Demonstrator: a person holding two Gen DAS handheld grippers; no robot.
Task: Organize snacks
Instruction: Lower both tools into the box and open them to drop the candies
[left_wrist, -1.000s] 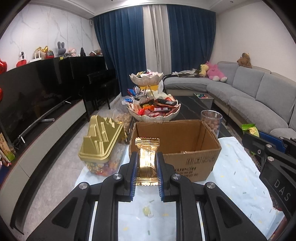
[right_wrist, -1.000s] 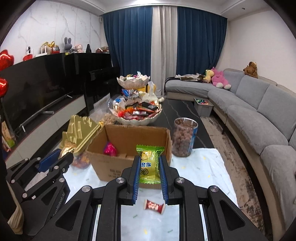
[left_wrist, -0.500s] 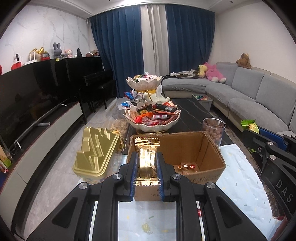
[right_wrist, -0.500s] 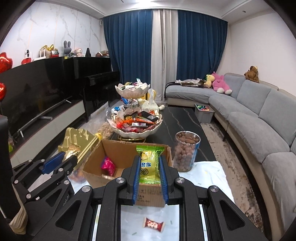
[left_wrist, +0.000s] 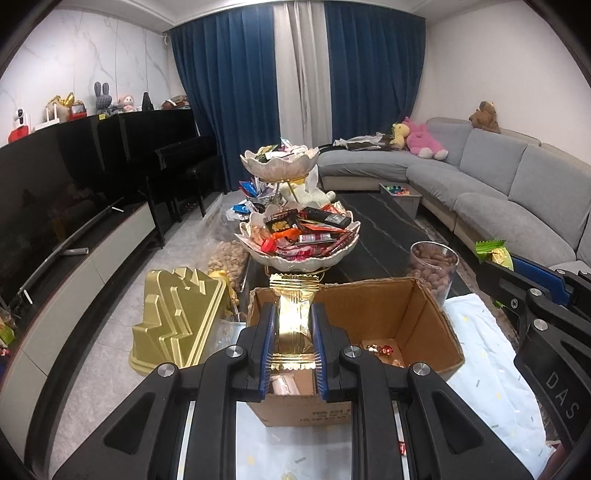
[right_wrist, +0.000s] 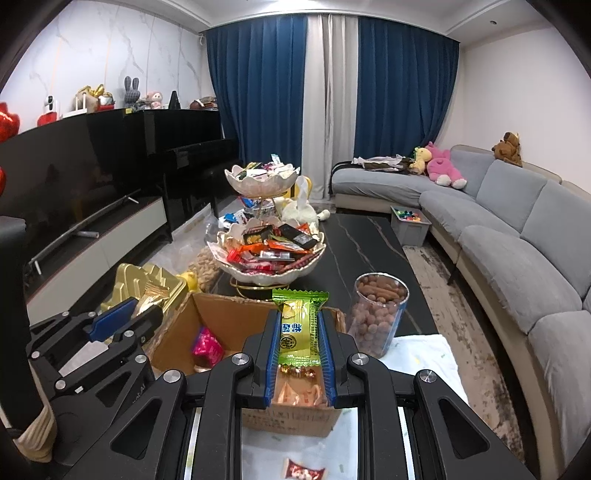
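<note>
Snacks sat pinched in both tongs, each held above the open cardboard box. Through the left wrist view, the left gripper (left_wrist: 291, 338) was clamped on a gold foil packet (left_wrist: 293, 314) standing upright between the blue pads, its crimped top clear of the tips; the cardboard box (left_wrist: 424, 325) lay just beyond and below them, a few wrapped candies on its floor to the right of the tips. A good release, in my judgement, would wait until the packet hung inside the rim, not over the near wall. Through the right wrist view, the right gripper (right_wrist: 300, 341) was clamped on a green and yellow packet (right_wrist: 298, 321), also upright, glossy, with printed characters; the box (right_wrist: 229, 314) opened ahead and to the left of it, a pink wrapper inside, and a jar of brown nuts (right_wrist: 378, 314) stood just right.
</note>
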